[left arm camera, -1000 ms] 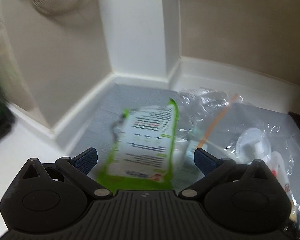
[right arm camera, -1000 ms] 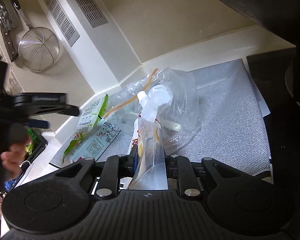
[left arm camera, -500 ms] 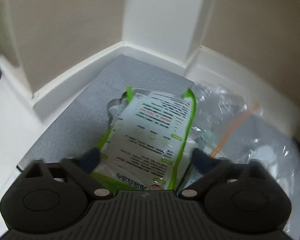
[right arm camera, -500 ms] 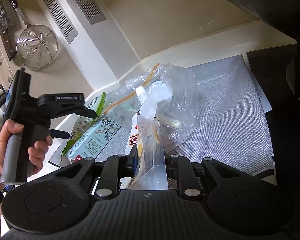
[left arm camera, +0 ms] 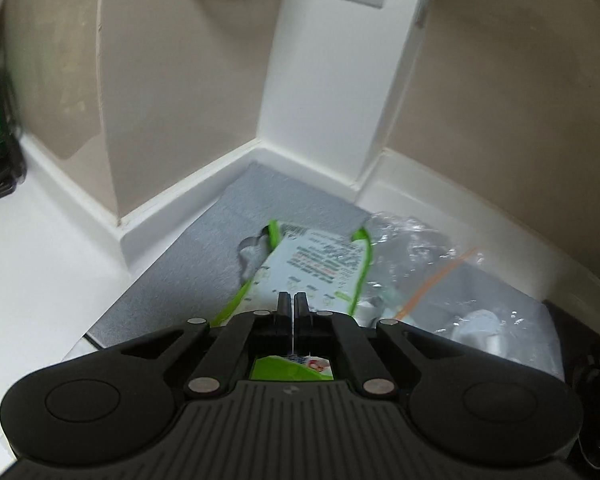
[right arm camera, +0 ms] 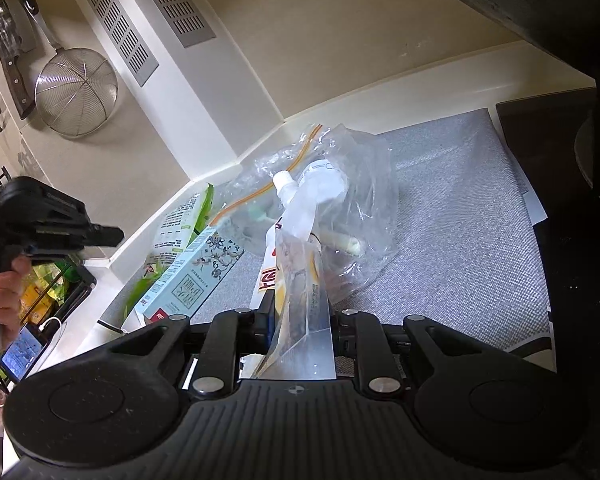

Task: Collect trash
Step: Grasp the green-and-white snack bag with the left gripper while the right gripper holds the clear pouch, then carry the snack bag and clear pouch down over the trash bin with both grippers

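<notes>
The green-edged white packet (left arm camera: 320,264) lies on the grey mat (left arm camera: 204,264) in the lower middle of the left wrist view, its far end pointing toward the white corner of the wall. The left tongs (left arm camera: 290,303) have just been closing and now stand narrow, almost together, above the near part of the packet; a green and white strip of it shows in the gap under them, but whether the pads pinch it I cannot tell. From the right wrist view the left tongs (right arm camera: 114,236) sit at the left edge of the frame, apart from the packet (right arm camera: 180,224), carried by a hand (right arm camera: 4,292).

Just beside the packet, a pale blue carton (right arm camera: 188,276) lies tilted on the mat, its upper end touching the clear zip bag (right arm camera: 340,208). This bag, with an orange seal line, sits in the middle of the frame and contains a white cap and other small pieces. In front of it, the right tongs (right arm camera: 300,312) are closed on a clear spouted pouch (right arm camera: 300,280) that stands upright between the pads, its white spout reaching toward the bag.

The mat covers the white worktop (left arm camera: 32,280). At the upper left of the right wrist view a wire strainer (right arm camera: 76,92) and a knife (right arm camera: 14,68) hang on the wall next to a vent grille (right arm camera: 118,24). A dark stove top (right arm camera: 560,128) fills the right edge. A phone (right arm camera: 20,352) glows at the lower left.
</notes>
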